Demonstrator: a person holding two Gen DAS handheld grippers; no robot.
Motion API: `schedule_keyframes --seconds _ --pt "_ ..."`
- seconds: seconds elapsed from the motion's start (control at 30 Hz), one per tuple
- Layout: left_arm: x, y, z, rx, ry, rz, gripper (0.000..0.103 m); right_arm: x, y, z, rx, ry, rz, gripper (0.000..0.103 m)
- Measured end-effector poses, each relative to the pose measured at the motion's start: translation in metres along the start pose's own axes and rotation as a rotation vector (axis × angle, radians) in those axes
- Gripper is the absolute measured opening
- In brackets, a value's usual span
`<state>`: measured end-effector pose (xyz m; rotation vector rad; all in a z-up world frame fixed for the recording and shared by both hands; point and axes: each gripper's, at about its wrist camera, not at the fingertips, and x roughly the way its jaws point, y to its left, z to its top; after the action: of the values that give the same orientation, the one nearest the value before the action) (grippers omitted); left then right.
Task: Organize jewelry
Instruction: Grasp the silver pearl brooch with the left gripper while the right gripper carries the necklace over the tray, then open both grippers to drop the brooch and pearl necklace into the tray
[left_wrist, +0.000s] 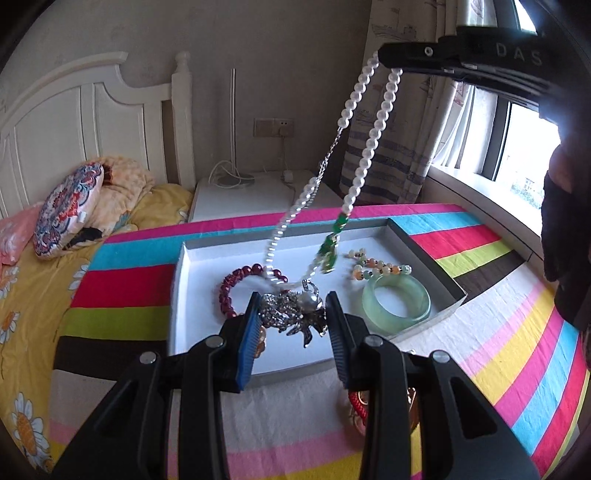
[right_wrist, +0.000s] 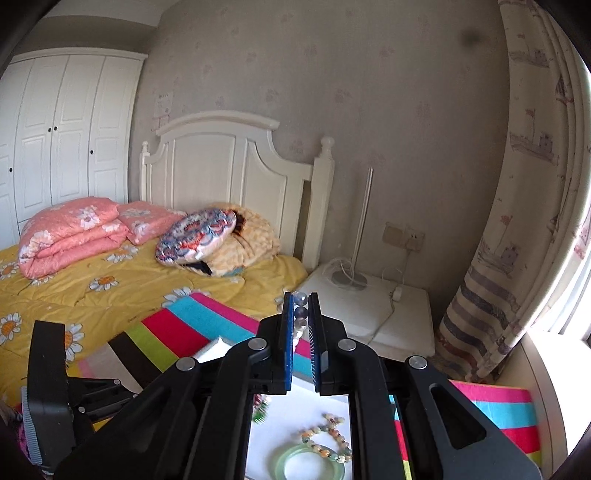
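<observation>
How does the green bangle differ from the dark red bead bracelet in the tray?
The green bangle is one solid, pale, translucent ring; the dark red bead bracelet is strung from many small beads. The bangle lies uncovered at the tray's right end, the bracelet further left, partly hidden behind the left gripper. Both lie flat inside the tray.

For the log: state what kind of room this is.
A bedroom, evidently in a home. A white headboard stands behind a bed with a yellow daisy quilt, a white wardrobe fills the far wall, and a curtain hangs beside a window.
</observation>
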<state>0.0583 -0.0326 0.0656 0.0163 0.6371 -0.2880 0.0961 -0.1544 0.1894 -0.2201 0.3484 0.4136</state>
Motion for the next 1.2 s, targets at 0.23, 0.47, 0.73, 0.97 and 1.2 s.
schedule_keyframes --seconds 0.23,0.47,0.73,0.97,1.2 --pt "0.038 -0.007 -0.002 -0.002 0.061 -0.021 0.034 0.050 -0.030 -0.050 0.043 0.176 -0.018 0.011" --pt "0.052 0.002 0.001 -0.043 0.086 -0.047 0.038 0.078 -0.056 -0.093 0.107 0.290 -0.038 0.011" --pt "0.048 0.010 0.001 -0.095 0.056 -0.023 0.084 0.089 -0.059 -0.123 0.127 0.405 -0.025 0.028" --pt "0.017 0.029 0.006 -0.150 0.001 0.079 0.100 0.061 -0.060 -0.116 0.137 0.360 -0.017 0.056" --pt "-0.053 0.038 0.000 -0.197 -0.124 0.272 0.101 -0.015 -0.051 -0.111 0.180 0.253 0.035 0.073"
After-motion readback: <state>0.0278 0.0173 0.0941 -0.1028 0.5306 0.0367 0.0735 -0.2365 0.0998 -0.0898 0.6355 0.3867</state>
